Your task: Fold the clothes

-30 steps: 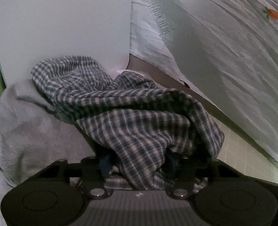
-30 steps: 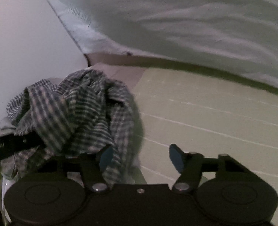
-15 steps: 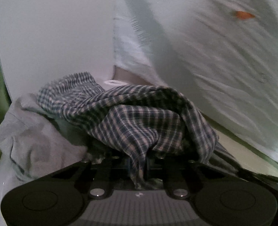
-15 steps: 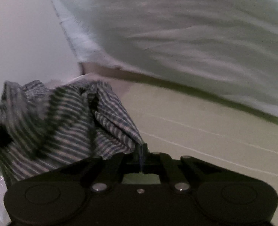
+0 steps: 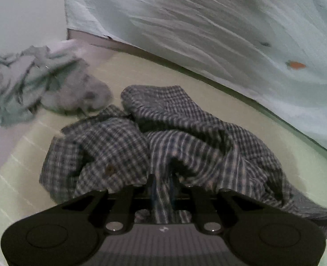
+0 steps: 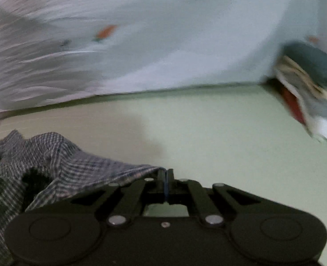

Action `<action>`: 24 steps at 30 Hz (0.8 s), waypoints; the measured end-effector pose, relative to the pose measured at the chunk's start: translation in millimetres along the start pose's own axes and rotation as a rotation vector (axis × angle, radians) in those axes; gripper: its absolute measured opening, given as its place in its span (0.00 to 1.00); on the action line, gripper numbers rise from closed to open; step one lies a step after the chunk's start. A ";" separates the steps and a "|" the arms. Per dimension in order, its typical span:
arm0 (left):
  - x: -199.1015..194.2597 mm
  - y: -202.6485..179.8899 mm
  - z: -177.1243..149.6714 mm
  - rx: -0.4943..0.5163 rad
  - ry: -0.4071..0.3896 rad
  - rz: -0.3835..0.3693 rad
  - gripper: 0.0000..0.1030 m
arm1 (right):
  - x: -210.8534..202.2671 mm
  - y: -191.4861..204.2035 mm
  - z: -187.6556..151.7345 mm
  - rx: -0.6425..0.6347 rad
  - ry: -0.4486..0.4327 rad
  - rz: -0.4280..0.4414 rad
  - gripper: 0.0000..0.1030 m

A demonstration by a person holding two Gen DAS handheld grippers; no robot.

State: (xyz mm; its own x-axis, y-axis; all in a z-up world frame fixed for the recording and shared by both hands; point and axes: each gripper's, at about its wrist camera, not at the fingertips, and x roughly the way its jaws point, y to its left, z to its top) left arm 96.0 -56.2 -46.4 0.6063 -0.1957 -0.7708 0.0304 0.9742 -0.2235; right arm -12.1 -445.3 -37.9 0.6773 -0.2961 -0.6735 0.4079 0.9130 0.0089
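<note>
**Plaid shirt pinched at two points, being carried out over the green surface**

I have both grippers on the plaid shirt (image 5: 168,141). Left gripper (image 5: 163,184): a bundled fold of the cloth runs straight between the jaws and down over the gripper body. The jaws are narrow and easing open a touch, yet the pads press on the fabric, so I read it as a live grip on a thick gather. Right gripper (image 6: 164,177): jaws pressed fully together on a thin edge or corner of the shirt, which comes to a taut point right at the tips and trails off toward the left of that view.

Why held this way, as I judge it: two separate pinch points let me draw the garment apart and lay it flat before any fold. The right takes a thin edge, the left a bulkier bunch.

The shirt itself is crumpled, heaped on the pale green surface (image 6: 207,133) just ahead of the left jaws. A grey garment (image 5: 34,82) sits apart, back left. A white sheet (image 5: 207,22) hangs behind. In the right view a blurred stack of folded items (image 6: 310,88) lies at far right, well clear of the shirt.
</note>
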 end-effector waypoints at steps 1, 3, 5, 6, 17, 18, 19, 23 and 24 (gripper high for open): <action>-5.9 -8.3 -6.6 -0.002 -0.010 -0.009 0.22 | -5.5 -15.1 -5.1 0.001 0.008 -0.009 0.00; -17.8 -23.3 -19.4 -0.005 -0.037 -0.022 0.34 | -11.6 -39.9 -13.7 0.004 0.023 -0.012 0.00; -25.3 -35.3 -29.5 0.001 -0.063 -0.034 0.48 | -11.6 -56.7 -17.8 0.003 0.041 0.009 0.00; -26.9 -41.0 -32.4 0.004 -0.069 -0.041 0.51 | -10.5 -61.0 -18.6 -0.002 0.048 0.023 0.00; 7.2 -91.5 -38.1 0.052 -0.033 -0.026 0.29 | -4.7 -65.2 -19.7 -0.123 0.034 0.121 0.00; 15.6 -90.6 -35.8 0.046 0.000 -0.018 0.09 | -5.4 -65.8 -20.5 -0.136 0.027 0.115 0.00; 17.8 -89.0 -35.0 0.039 0.011 -0.011 0.04 | -6.0 -66.7 -21.0 -0.152 0.017 0.102 0.00; 2.8 -77.4 -30.0 0.033 -0.012 0.007 0.04 | -7.9 -79.6 -16.8 -0.226 -0.050 -0.036 0.00; -7.2 -72.5 -28.0 0.044 -0.034 0.018 0.04 | -8.1 -88.1 -13.2 -0.221 -0.064 -0.078 0.00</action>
State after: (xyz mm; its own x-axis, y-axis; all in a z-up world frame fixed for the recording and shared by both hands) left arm 67.2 -128.6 -41.4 0.6334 -0.1749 -0.7538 0.0537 0.9817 -0.1826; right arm -61.6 -519.7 -43.0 0.6893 -0.3787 -0.6177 0.3211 0.9239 -0.2081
